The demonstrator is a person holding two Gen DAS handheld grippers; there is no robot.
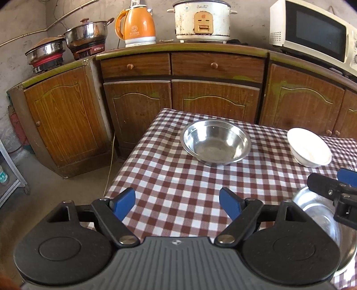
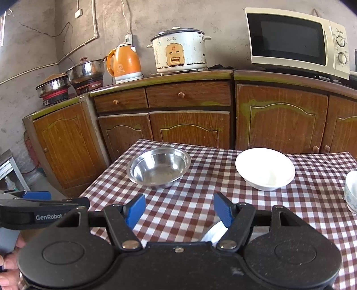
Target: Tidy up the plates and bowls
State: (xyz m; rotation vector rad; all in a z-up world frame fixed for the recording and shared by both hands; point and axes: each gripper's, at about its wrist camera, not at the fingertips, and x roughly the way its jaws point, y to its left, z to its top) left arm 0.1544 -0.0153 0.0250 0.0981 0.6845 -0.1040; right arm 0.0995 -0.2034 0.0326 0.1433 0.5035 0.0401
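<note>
A steel bowl sits on the checked table, with a white bowl to its right. The same steel bowl and white bowl show in the right wrist view. A second steel bowl lies at the near right, partly under the right gripper. My left gripper is open and empty above the near table. My right gripper is open and empty; a shiny rim shows just under its right finger.
A small patterned white cup stands at the table's right edge. Wooden cabinets run behind the table, carrying pots, an orange kettle, a rice cooker and a microwave. The table's left edge drops to bare floor.
</note>
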